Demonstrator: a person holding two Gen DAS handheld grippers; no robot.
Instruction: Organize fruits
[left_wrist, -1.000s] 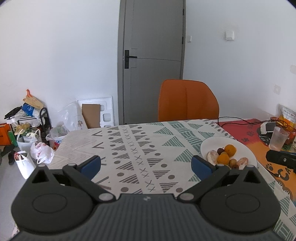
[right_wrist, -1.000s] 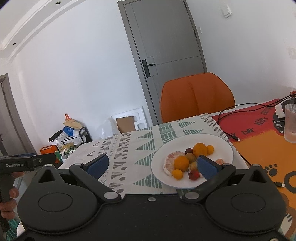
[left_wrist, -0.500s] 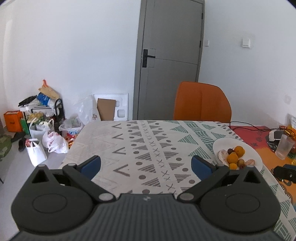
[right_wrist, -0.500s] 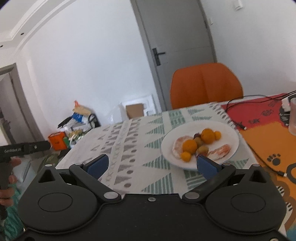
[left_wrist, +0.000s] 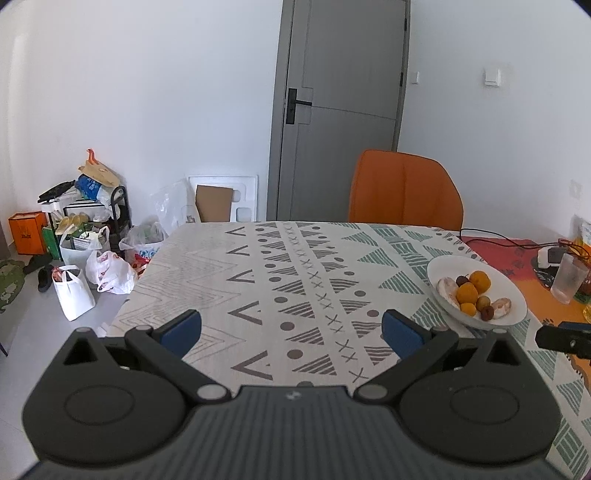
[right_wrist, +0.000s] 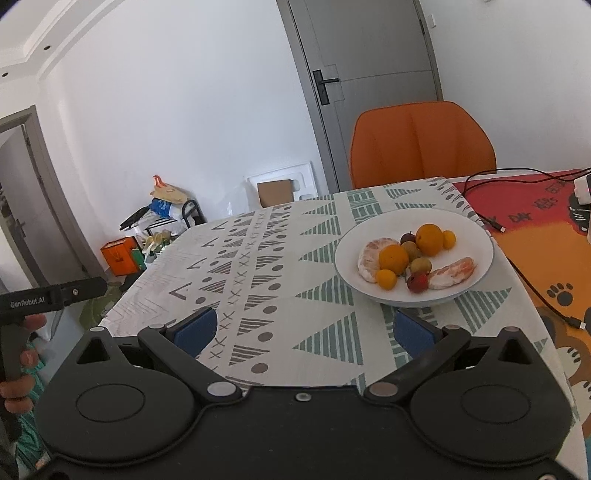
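A white plate (right_wrist: 476, 236) (left_wrist: 513, 295) sits on the patterned tablecloth, holding several fruits: oranges (right_wrist: 393, 257) (left_wrist: 466, 293), small dark and red fruits (right_wrist: 417, 282), and peeled citrus pieces (right_wrist: 452, 273). My right gripper (right_wrist: 303, 330) is open with nothing between its fingers, hovering above the cloth just short of the plate, which lies ahead and to the right. Open and empty too, my left gripper (left_wrist: 291, 330) hangs over the middle of the table, with the plate off to its right.
An orange chair (left_wrist: 404, 192) stands at the table's far side before a grey door. A clear glass (left_wrist: 569, 275) and cables lie on the orange-red mat at right. Bags and clutter (left_wrist: 74, 251) crowd the floor at left. A hand (right_wrist: 20, 354) holds the other gripper's handle.
Both grippers have pulled back and risen, so the plate looks smaller and farther in the left view. The right view has swung so the plate sits more to the right. Both stay open.
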